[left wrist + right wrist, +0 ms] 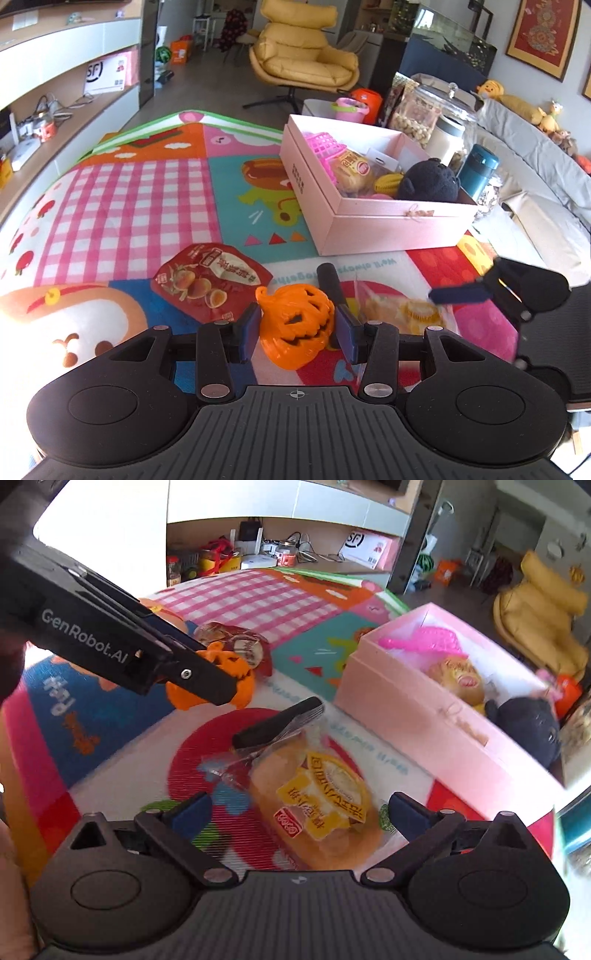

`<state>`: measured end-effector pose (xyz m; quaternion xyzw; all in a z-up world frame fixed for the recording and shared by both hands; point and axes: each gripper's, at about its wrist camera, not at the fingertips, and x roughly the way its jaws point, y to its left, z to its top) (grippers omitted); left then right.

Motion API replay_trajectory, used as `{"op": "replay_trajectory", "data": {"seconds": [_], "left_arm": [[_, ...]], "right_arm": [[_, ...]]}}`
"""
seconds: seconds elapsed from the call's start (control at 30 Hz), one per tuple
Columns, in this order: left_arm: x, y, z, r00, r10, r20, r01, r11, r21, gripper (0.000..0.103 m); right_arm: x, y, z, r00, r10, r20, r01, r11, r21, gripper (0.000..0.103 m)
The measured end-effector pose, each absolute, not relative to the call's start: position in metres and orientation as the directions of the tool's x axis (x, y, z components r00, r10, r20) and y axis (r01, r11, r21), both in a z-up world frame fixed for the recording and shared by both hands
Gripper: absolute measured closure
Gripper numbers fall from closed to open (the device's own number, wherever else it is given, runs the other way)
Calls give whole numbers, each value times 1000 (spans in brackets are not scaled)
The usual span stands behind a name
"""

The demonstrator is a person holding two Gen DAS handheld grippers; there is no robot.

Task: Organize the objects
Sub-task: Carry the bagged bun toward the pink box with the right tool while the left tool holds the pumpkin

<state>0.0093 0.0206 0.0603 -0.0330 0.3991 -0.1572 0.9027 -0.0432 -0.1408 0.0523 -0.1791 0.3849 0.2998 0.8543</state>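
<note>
Pumpkin toy (295,325), bright orange with a carved grin, sits pinched between the blue pads of the left hand-held gripper (297,332), lifted just above a colourful play mat (140,206). On that gripper's black side, seen from the right wrist view, white lettering reads "GenRobot.AI". The right hand-held gripper (299,814) is spread wide and holds nothing; between its blue fingers (192,808), lower down on the mat, lies a clear bread packet (325,801) with a yellow label in Chinese characters, partly over a black-handled tool (277,722). A red snack pouch (210,284) lies near the pumpkin. Behind stands an open pink box (399,225) already holding toys and another bread packet. A shelf sign reads "SF".
</note>
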Motion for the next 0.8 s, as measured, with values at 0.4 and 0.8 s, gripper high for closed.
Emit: {"op": "replay_trajectory", "data": {"seconds": [0.4, 0.8], "left_arm": [[-1, 37, 61, 634, -333, -698, 240, 943, -232, 55], [-15, 31, 55, 606, -354, -712, 254, 935, -248, 55]], "right_arm": [[-51, -120, 47, 554, 353, -754, -690, 702, -179, 0], [-50, -139, 65, 541, 315, -780, -597, 797, -93, 47]]}}
